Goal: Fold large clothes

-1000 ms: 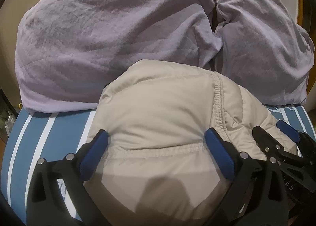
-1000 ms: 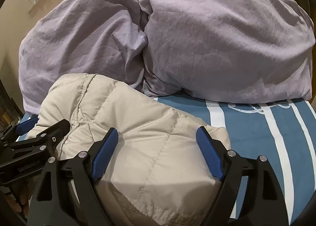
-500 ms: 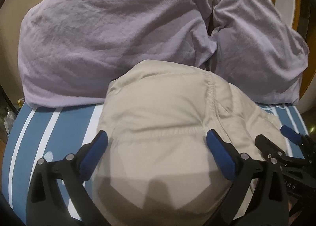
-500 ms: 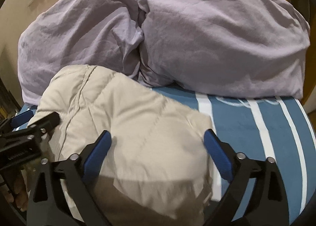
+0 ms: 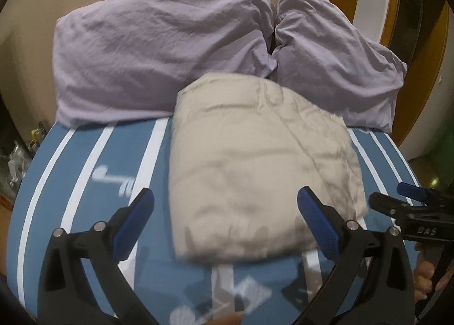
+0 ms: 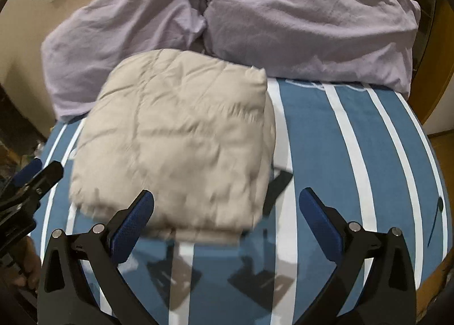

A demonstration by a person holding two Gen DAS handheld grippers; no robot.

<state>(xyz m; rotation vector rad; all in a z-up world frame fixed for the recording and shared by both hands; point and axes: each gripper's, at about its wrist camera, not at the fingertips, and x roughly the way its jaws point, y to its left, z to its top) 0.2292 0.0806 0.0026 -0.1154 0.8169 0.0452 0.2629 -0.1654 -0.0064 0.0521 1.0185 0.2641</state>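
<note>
Now the puffy beige quilted jacket point(image 5: 255, 166), folded into a fat square bundle, lies on the blue bed cover with white stripes point(image 6: 354, 154). Its far edge touches the two crumpled lilac pillows point(image 5: 159, 52) that sit side by side against the tan wall point(image 5: 28, 12). The left gripper point(image 5: 225, 211) hangs above the near end of the jacket with its blue padded fingers point(image 5: 133, 220) spread wide, and nothing is pinched between them. The right gripper point(image 6: 227, 211) hovers over the near right corner of the jacket. Its jaws have just been opening and now stand wide apart, free of the cloth. Each gripper peeks into the side of the other's view. Dark shadows of the grippers fall on the cover just in front of the jacket.
</note>
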